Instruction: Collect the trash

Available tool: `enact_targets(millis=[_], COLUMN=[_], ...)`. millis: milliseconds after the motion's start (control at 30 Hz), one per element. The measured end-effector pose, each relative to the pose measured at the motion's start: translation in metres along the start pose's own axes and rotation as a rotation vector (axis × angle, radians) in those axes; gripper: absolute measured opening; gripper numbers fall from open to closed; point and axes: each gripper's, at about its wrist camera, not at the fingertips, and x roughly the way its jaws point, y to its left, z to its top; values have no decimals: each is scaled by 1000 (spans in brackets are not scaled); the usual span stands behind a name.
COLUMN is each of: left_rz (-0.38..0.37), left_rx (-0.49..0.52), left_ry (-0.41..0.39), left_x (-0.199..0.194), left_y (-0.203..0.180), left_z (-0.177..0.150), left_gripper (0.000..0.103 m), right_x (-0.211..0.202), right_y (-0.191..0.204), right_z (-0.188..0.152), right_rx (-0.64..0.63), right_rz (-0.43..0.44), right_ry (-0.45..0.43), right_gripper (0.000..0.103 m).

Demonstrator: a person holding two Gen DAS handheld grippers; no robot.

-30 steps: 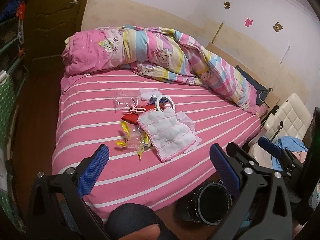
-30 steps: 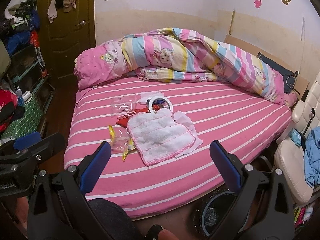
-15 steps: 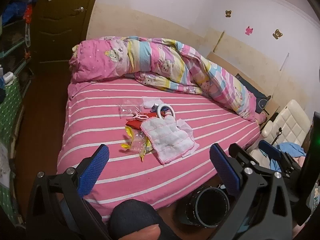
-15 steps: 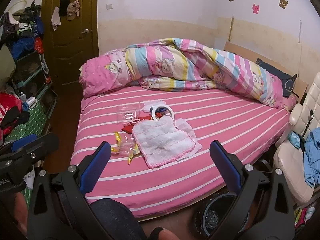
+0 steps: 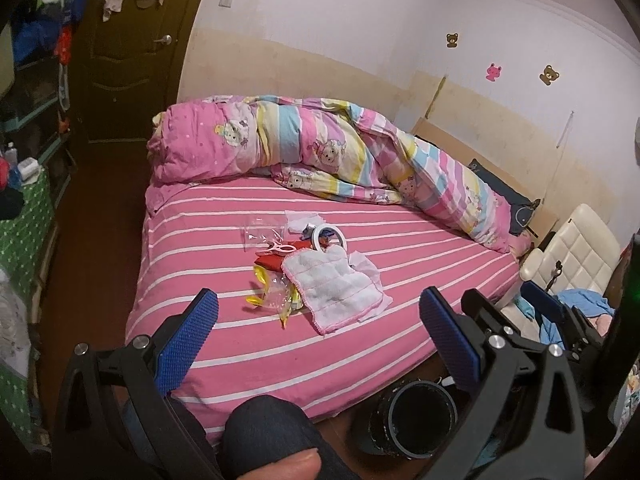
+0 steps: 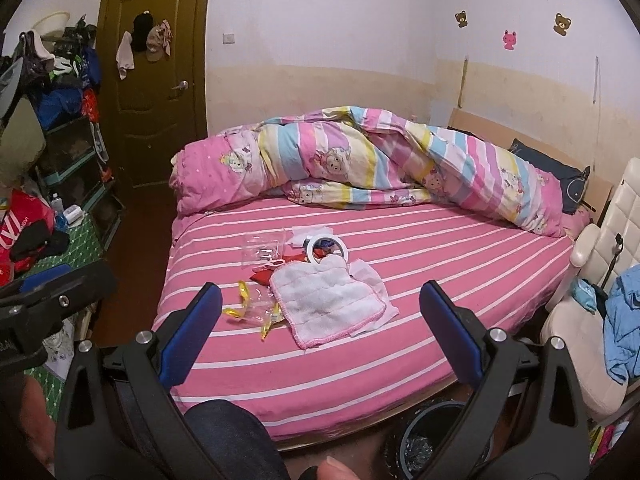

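A pile of trash lies mid-bed on the pink striped sheet point(image 5: 224, 248): a white quilted cloth point(image 5: 334, 288), yellow-edged clear wrappers point(image 5: 270, 300), a clear plastic bag point(image 5: 260, 232), a white tape ring point(image 5: 328, 236) and red scraps point(image 5: 276, 260). The same pile shows in the right wrist view, with the cloth point(image 6: 328, 300) and wrappers point(image 6: 252, 308). My left gripper point(image 5: 318, 320) is open and empty, well short of the pile. My right gripper point(image 6: 320, 320) is open and empty too. A dark round bin point(image 5: 420, 414) stands on the floor at the bed's near edge, also in the right wrist view point(image 6: 436, 436).
A rolled pink and striped quilt point(image 6: 360, 164) lies along the bed's far side. A cream padded chair point(image 6: 600, 280) with blue clothes stands to the right. Cluttered shelves point(image 6: 60, 152) and a brown door point(image 6: 152, 92) are on the left. A knee point(image 5: 272, 432) is at the bottom.
Both grippers have pulled back and risen from the bed, so the pile looks smaller and more of the room shows. The jaws stayed open.
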Motion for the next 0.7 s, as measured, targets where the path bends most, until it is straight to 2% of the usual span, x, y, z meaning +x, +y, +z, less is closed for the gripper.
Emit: enact_targets(millis=[200, 333, 567, 700], left_rz=[-9, -48, -85, -77], left_rx=[-25, -78, -81, -101], left_ry=[24, 62, 156, 259], left_x=[2, 17, 67, 108], left_y=[4, 17, 22, 30], left_z=[-10, -16, -27, -37], left_gripper=[98, 98, 98, 98], right_x=[-3, 8, 48, 78], right_y=[-12, -29, -59, -72], right_z=[-10, -21, -39, -47], right_rx=[29, 88, 202, 269], right_rz=[49, 99, 200, 242], right_ry=[-1, 28, 107, 153], right_gripper=[98, 98, 98, 98])
